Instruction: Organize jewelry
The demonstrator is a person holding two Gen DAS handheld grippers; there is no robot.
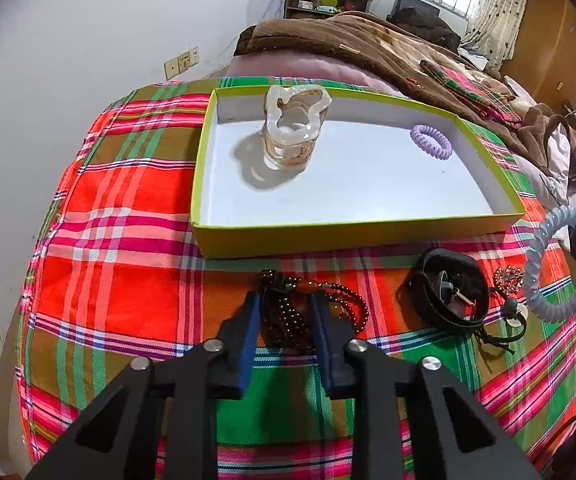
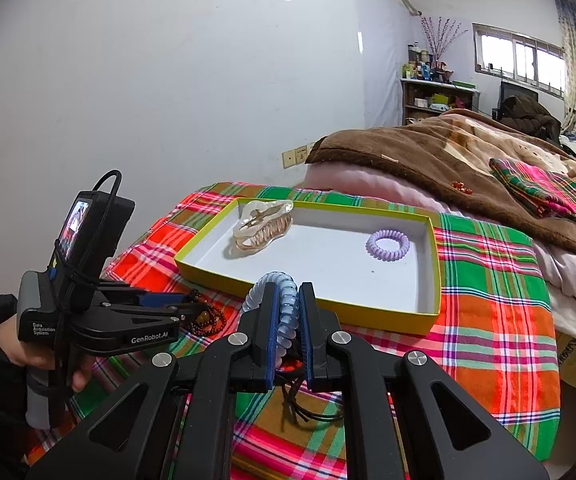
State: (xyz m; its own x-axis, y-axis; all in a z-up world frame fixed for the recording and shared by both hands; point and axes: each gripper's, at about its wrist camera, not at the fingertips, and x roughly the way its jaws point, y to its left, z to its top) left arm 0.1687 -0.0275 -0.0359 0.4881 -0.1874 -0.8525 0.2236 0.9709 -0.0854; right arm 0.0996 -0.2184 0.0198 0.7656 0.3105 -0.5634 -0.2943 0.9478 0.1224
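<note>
- Left wrist view: black linkage arms fill the bottom of the frame, and between them the left gripper (image 1: 286, 300) reaches forward with its blue-padded jaws a little apart, one on each side of a bunch of dark red beads (image 1: 315, 308) lying on the plaid cloth (image 1: 128, 208); whether the pads actually press the beads I cannot tell
- just right of the beads sits a coiled black strap (image 1: 449, 294) with small pieces inside it; beside that lies a small gold ornament (image 1: 508, 278); a pale blue spiral hair tie (image 1: 543, 264) hangs at the right edge, against a dark gripper finger
- beyond them stands the yellow-walled tray (image 1: 351, 236) with a white floor; a clear hair claw (image 1: 293, 128) stands near its far left corner and a purple spiral hair tie (image 1: 431, 141) lies near its far right corner, well apart
- Right wrist view: the right gripper (image 2: 286, 300) is clamped on the pale blue spiral hair tie (image 2: 284, 296), which arches up between the pads; black cords trail on the cloth beneath
- the tray (image 2: 343, 308) lies just ahead, holding the claw (image 2: 264, 228) and purple tie (image 2: 387, 245); at left a hand (image 2: 28, 354) holds the other gripper over the beads (image 2: 208, 320)
</note>
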